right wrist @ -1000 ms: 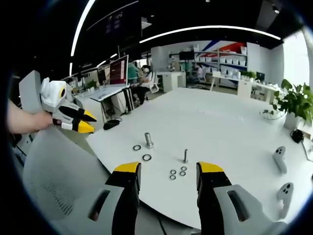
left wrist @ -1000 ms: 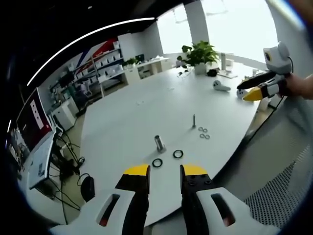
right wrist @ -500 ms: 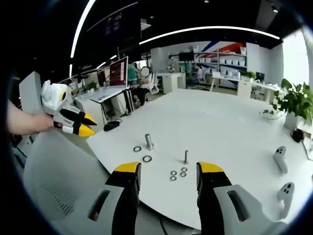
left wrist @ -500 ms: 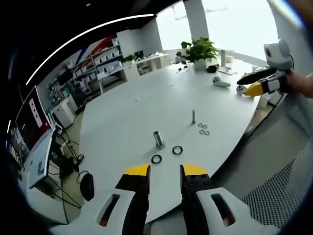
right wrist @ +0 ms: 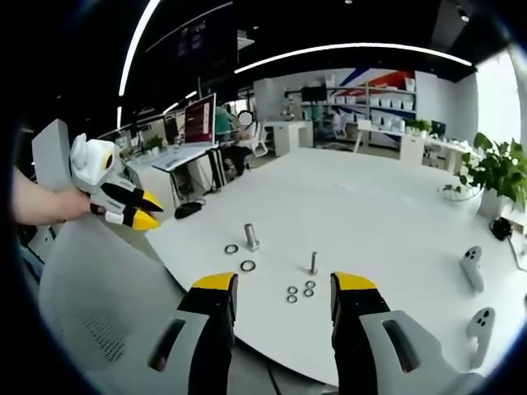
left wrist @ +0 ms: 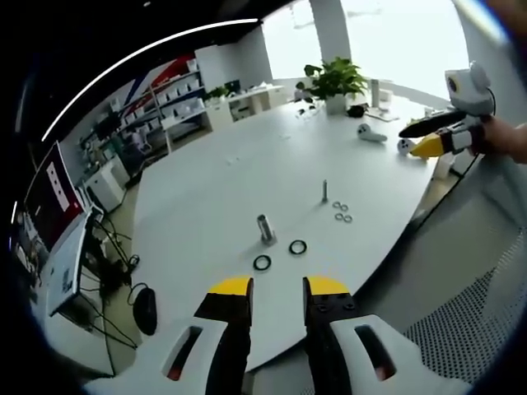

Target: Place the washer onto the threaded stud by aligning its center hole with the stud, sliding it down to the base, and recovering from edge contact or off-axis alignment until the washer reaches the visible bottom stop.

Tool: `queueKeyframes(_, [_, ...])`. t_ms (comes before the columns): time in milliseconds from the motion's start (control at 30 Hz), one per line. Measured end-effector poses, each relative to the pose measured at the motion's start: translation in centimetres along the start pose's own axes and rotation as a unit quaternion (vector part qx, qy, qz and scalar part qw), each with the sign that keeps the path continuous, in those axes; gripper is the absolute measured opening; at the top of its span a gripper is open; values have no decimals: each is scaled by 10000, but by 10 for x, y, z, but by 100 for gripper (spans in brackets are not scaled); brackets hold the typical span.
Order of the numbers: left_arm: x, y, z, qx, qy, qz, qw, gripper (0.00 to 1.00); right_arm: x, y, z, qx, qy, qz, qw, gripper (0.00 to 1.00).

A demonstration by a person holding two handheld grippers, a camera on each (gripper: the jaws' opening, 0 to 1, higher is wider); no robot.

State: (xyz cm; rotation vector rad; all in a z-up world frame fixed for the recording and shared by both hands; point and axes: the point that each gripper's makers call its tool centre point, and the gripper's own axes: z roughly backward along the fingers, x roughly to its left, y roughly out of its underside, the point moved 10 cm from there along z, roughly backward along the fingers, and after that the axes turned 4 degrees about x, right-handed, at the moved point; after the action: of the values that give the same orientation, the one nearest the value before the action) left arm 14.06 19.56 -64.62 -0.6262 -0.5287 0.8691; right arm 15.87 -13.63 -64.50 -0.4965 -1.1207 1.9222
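Washers, small dark metal rings (right wrist: 298, 291), lie beside the thin threaded stud (right wrist: 313, 262) on the round white table (right wrist: 370, 214), both grippers' (left wrist: 276, 285) (right wrist: 276, 282) jaws apart, empty.

white table (right wrist: 387, 206) | potted plant (left wrist: 333, 82) | bright windows (left wrist: 395, 41) | wall shelves (right wrist: 387, 103)

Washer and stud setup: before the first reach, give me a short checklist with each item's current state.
1. Thin stud upright on the table: ok.
2. Thick stud upright, nothing on it: ok.
3. Large washers lying flat beside the thick stud: ok.
4. Small washers grouped near the thin stud: ok.
5. Right tool open and empty: ok.
6. Left tool empty, narrow gap between its jaws: ok.
7. Which washer fits which stud: cannot tell for sure; size suggests large with thick.
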Motion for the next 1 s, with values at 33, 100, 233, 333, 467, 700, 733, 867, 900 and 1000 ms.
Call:
queueKeyframes(33, [0, 0, 0, -5, 1, -3, 10000, 22, 0, 1, 0, 10, -5, -11, 10000, 47])
queueKeyframes(100, [-2, 0, 0, 14, 16, -43, 10000, 22, -1, 2, 0, 17, 26, -57, 10000, 47])
queueKeyframes(233, [0, 1, -1, 78, 7, -34, 10000, 22, -1, 2, 0, 6, 42, -91, 9999, 47])
queueKeyframes(333, [-2, 2, -2, 144, 42, -40, 9999, 22, -1, 2, 1, 24, 71, -73, 9999, 48])
queueKeyframes(467, [-4, 3, -4, 215, 111, -102, 9997, 22, -2, 4, 1, 66, 59, -118, 9999, 48])
queueKeyframes(700, [0, 6, -3, 308, -18, 77, 9995, 23, -2, 3, 2, -6, 58, -198, 9998, 48])
queueKeyframes(733, [0, 5, -5, 335, -1, 75, 9994, 23, -3, 3, 2, 7, 56, -201, 9998, 48])
queueKeyframes(867, [-2, 6, -9, 481, 137, 115, 9987, 26, -4, 4, 1, 33, 42, -224, 9997, 50])
queueKeyframes(900, [-1, 10, -10, 684, 117, 125, 9975, 26, -4, 4, 2, 22, 48, -221, 9997, 50])
queueKeyframes(1000, [4, 9, -10, 653, 118, 237, 9975, 26, -4, 2, 4, -103, 52, -246, 9996, 49])
